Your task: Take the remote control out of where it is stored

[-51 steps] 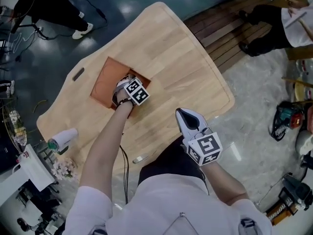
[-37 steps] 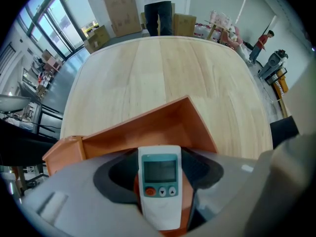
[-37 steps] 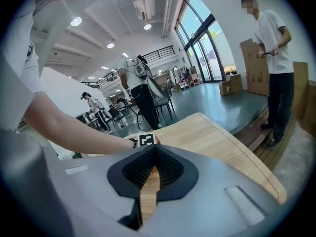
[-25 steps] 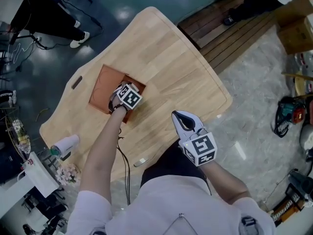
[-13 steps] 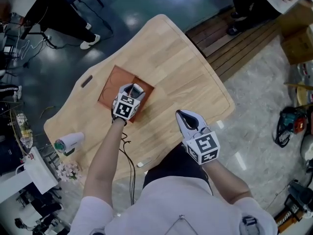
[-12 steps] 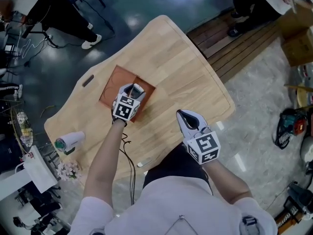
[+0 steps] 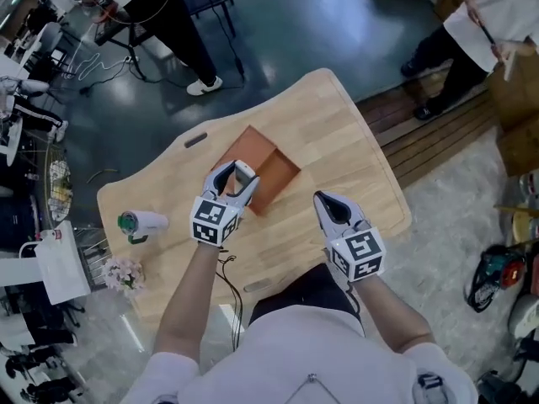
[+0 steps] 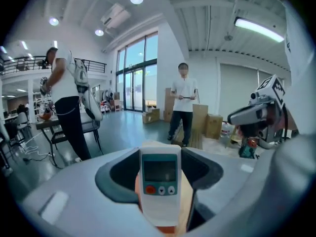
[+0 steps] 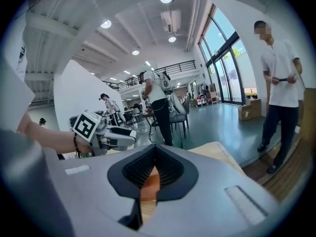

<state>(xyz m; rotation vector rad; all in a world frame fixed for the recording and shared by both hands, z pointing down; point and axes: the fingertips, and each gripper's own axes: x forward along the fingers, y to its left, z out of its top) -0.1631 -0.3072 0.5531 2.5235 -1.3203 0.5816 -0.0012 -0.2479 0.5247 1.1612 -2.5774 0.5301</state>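
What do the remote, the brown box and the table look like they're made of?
Remote: likely plastic, smooth matte white shell with a grey screen.
Brown box: possibly leather or leatherette, even reddish-brown surface; unsure.
Table: wood, pale planks with visible grain and joints.

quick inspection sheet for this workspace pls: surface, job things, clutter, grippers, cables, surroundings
surface: wooden table, bare wood, no spills seen
job's things: remote control held upright, with its screen and buttons facing the left gripper view; brown box lies open on the table just beyond it
clutter: white cylinder with a green end lying near the table's left edge
grippers: left hand-held gripper shut on the remote control; right hand-held gripper has its jaws together and holds nothing, over the table's near side
cables: black cable hangs below the left forearm; floor cables at the far left
surroundings: person in dark trousers and person in a white top stand beyond the table; slatted platform to the right
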